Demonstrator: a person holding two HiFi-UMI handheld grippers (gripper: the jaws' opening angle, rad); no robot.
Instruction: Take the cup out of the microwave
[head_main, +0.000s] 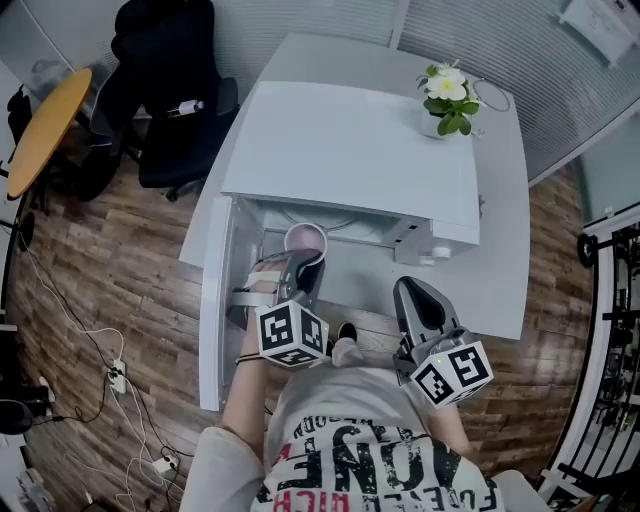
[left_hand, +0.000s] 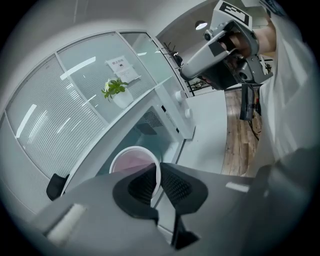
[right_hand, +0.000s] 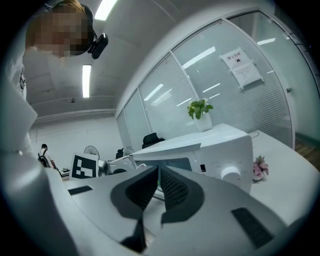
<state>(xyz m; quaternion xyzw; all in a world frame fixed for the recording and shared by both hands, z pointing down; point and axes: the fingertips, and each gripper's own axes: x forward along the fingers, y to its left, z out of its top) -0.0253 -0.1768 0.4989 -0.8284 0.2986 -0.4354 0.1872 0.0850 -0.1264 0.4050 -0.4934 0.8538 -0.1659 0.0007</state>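
A white cup (head_main: 305, 240) with a pinkish inside hangs at the mouth of the white microwave (head_main: 350, 150), whose door (head_main: 214, 300) stands swung open to the left. My left gripper (head_main: 311, 263) is shut on the cup's near rim. In the left gripper view the rim of the cup (left_hand: 131, 161) runs between the two ribbed pads, one inside and one outside the wall, at the left gripper (left_hand: 159, 176). My right gripper (head_main: 411, 288) hovers to the right in front of the microwave's control panel (right_hand: 225, 157); the right gripper (right_hand: 159, 176) is shut with nothing in it.
A potted plant (head_main: 446, 98) stands on the microwave's top at the back right. The white table (head_main: 500, 290) carries the microwave; a small pink flower (right_hand: 259, 167) lies on it at the right. A black office chair (head_main: 170, 90) and a round wooden table (head_main: 40, 125) stand at the left.
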